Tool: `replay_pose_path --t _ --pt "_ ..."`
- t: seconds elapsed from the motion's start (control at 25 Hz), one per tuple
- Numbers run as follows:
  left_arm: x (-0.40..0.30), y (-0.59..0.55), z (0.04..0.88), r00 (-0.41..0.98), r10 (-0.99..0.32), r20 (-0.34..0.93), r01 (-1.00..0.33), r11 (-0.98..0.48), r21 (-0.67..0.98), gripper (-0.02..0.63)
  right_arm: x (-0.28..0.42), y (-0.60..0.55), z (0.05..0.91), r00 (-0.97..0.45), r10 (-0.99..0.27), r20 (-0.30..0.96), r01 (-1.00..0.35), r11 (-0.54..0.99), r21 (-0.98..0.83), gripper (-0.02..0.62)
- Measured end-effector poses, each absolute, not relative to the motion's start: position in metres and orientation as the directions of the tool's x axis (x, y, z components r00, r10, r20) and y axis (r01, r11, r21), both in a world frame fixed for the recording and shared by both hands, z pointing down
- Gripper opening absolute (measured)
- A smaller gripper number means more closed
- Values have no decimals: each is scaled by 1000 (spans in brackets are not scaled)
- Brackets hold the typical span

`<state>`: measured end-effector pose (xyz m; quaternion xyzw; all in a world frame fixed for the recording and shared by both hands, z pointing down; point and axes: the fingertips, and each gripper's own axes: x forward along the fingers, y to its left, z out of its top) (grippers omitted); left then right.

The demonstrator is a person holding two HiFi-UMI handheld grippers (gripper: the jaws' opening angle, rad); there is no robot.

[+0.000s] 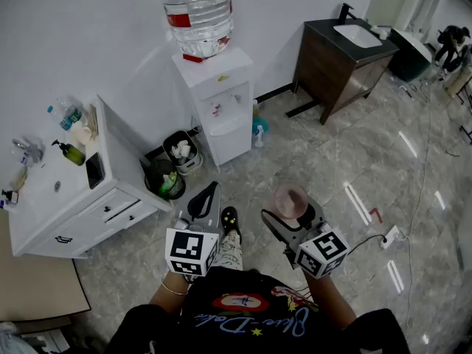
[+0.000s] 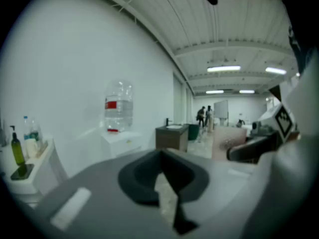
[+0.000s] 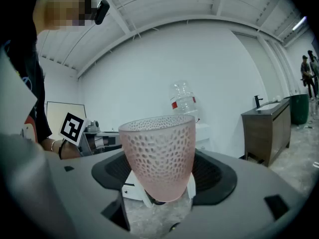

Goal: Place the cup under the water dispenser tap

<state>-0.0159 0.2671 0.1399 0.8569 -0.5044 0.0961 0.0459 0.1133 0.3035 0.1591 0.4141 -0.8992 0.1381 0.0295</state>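
A frosted pink cup with a dimpled pattern stands upright between the dark jaws of my right gripper, which is shut on it. In the head view the cup hangs above the floor in front of the person. The white water dispenser, with a clear bottle on top, stands against the wall well ahead of both grippers. Its taps sit in a recess on its front. My left gripper is level beside the right one, its jaw tips touching, with nothing in it.
A white sink cabinet with bottles on top stands at the left. Two small bins sit between it and the dispenser. A spray bottle is on the floor by the dispenser. A dark vanity stands at the right. A power strip lies on the tiles.
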Motion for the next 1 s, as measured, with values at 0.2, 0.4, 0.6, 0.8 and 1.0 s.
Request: replay_pose_path --t 0.2,0.4,0.6,0.8,1.0 --pt "-28 180 161 483 -852 203 -872 -489 21 2 83 209 183 -674 -718 174 -738 641 -213 342" --pt "-56 86 211 455 -835 310 -889 -444 108 2 38 86 224 -707 -663 247 -707 665 -241 342" --pt "-85 5 261 413 -849 328 -910 -377 170 2 -12 -18 274 -746 -616 253 -661 731 -167 342" --pt "-96 -48 344 372 -853 365 -928 -332 169 2 -27 -100 382 -691 -663 289 -718 677 -161 342" --pt "-108 -75 421 249 -900 358 -965 -200 170 2 -53 -154 511 -725 -600 339 -668 732 -134 342"
